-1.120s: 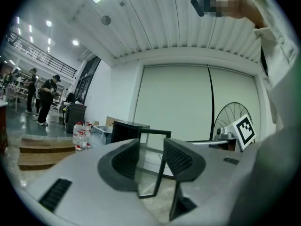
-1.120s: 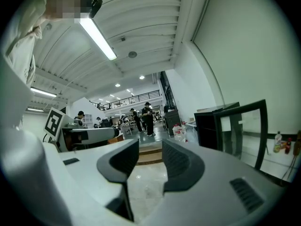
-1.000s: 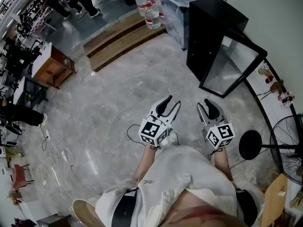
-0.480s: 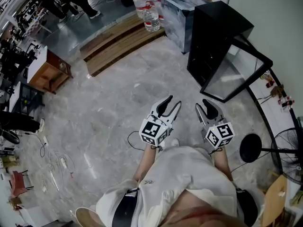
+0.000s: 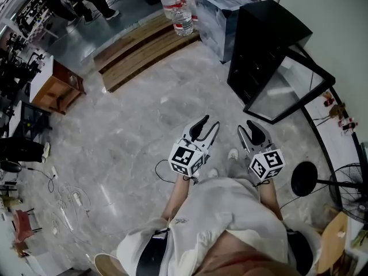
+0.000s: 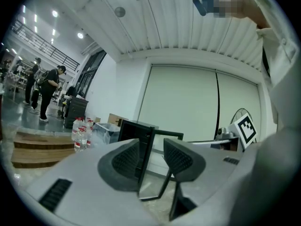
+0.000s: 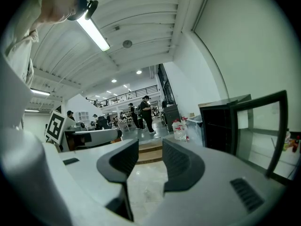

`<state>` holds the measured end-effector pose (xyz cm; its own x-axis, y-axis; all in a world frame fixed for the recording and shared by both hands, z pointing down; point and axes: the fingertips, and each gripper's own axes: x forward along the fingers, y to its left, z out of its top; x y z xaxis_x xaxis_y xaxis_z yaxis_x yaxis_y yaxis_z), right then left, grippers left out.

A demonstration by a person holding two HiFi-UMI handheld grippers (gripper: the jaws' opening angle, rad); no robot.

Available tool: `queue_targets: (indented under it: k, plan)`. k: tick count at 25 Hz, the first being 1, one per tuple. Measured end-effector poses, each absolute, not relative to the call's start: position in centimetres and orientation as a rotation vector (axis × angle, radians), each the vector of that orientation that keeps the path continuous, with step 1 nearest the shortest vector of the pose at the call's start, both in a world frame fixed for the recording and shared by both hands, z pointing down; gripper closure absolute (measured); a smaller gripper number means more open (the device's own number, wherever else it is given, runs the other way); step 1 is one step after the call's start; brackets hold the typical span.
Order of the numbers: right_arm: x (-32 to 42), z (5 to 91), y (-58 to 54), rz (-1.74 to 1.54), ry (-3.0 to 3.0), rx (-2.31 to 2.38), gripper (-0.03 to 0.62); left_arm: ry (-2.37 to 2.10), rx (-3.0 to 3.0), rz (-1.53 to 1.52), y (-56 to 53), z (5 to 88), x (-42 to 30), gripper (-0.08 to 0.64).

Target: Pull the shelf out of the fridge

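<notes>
A small black fridge [image 5: 261,42] stands on the floor by the right wall, its glass door [image 5: 287,91] swung open toward me. Its inside is dark and I cannot make out the shelf. My left gripper [image 5: 208,123] and right gripper [image 5: 246,126] hang side by side in front of my body, well short of the fridge. In the left gripper view the left gripper [image 6: 151,147] has a narrow gap with nothing in it, and the fridge [image 6: 131,131] shows beyond. The right gripper [image 7: 150,149] is also empty, the fridge [image 7: 216,126] off to its right.
Large water bottles [image 5: 178,10] and a clear plastic bin [image 5: 221,7] stand behind the fridge beside a wooden step [image 5: 144,45]. A floor fan [image 5: 348,180] is at the right, a wooden cabinet [image 5: 54,88] at the left. Cables [image 5: 72,197] lie on the floor. People stand far back.
The person has stepped a little toward the fridge, and a shoe now shows between the grippers. Both grippers keep the same pose and jaw gap.
</notes>
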<state>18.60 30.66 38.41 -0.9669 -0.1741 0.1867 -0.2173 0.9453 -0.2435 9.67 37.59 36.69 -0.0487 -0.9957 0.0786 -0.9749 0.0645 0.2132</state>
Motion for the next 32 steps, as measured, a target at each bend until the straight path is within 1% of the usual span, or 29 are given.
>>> queue_targets:
  k: [6, 15, 32]
  plan:
    - [17.2, 39.4, 28.9, 0.420, -2.926, 0.269, 0.436, -2.150, 1.997, -0.161, 36.0, 37.0, 8.4, 0.391]
    - [13.1, 39.2, 24.2, 0.419, -2.951, 0.169, 0.435, -2.216, 1.936, -0.164, 31.9, 36.9, 5.0, 0.391]
    - [8.8, 39.3, 11.9, 0.430, -2.949, 0.112, 0.434, -2.245, 1.899, -0.134, 20.0, 36.6, 0.8, 0.391]
